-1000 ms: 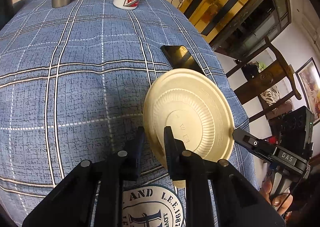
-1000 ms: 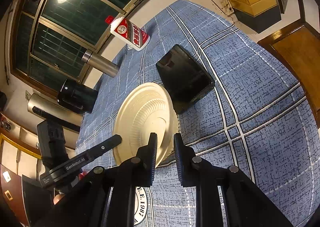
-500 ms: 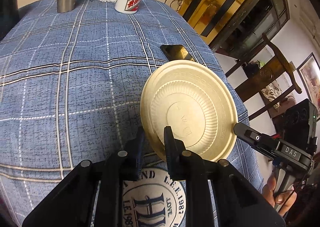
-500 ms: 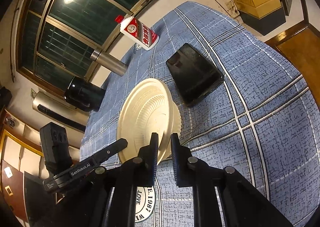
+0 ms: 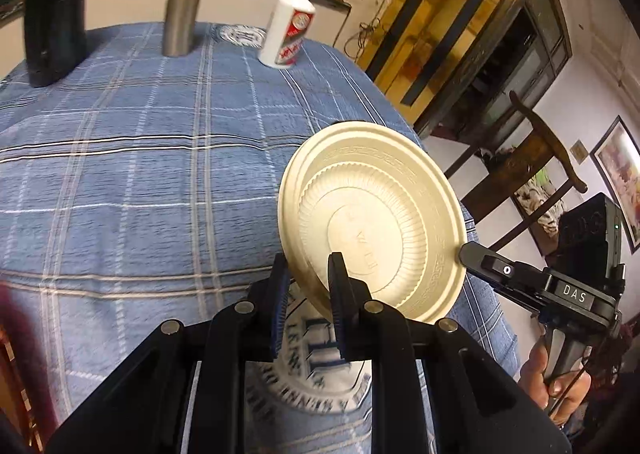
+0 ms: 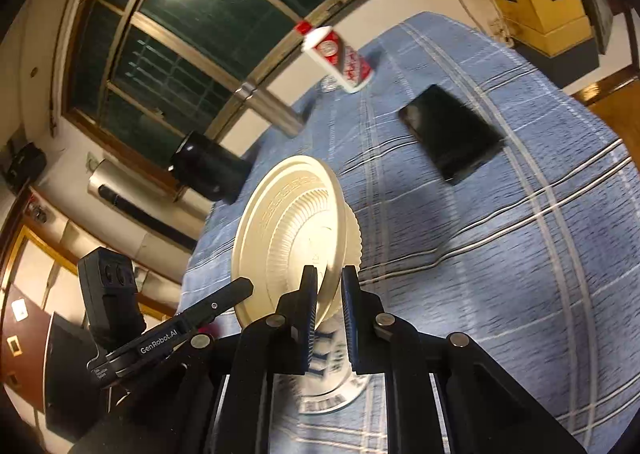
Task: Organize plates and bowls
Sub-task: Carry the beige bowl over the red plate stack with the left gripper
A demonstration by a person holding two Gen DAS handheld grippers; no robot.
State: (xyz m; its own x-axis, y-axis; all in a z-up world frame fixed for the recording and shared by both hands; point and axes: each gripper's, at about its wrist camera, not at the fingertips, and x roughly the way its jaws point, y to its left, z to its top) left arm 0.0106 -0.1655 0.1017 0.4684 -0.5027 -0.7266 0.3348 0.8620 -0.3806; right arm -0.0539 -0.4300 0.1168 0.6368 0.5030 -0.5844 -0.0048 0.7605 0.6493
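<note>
A cream ribbed plate [image 5: 376, 214] hangs on edge, tilted, above the blue plaid tablecloth [image 5: 140, 174]. My left gripper [image 5: 308, 266] is shut on its lower rim, with the plate's embossed underside facing this camera. In the right wrist view the same plate [image 6: 288, 230] shows its other face. My right gripper [image 6: 330, 278] is shut on the rim at the opposite side. The right gripper's finger [image 5: 480, 258] meets the plate's right rim. The left gripper's finger [image 6: 224, 298] reaches the rim from the left.
At the far end of the table stand a white and red bottle [image 5: 286, 38], a steel flask [image 5: 182, 10] and a black cylinder [image 5: 54, 22]. A black phone [image 6: 452, 134] lies flat on the cloth. A wooden chair [image 5: 532, 158] stands beyond the right edge.
Both grippers have risen and drawn back with the plate, which now stands higher above the cloth. The right gripper's jaws have narrowed onto the rim.
</note>
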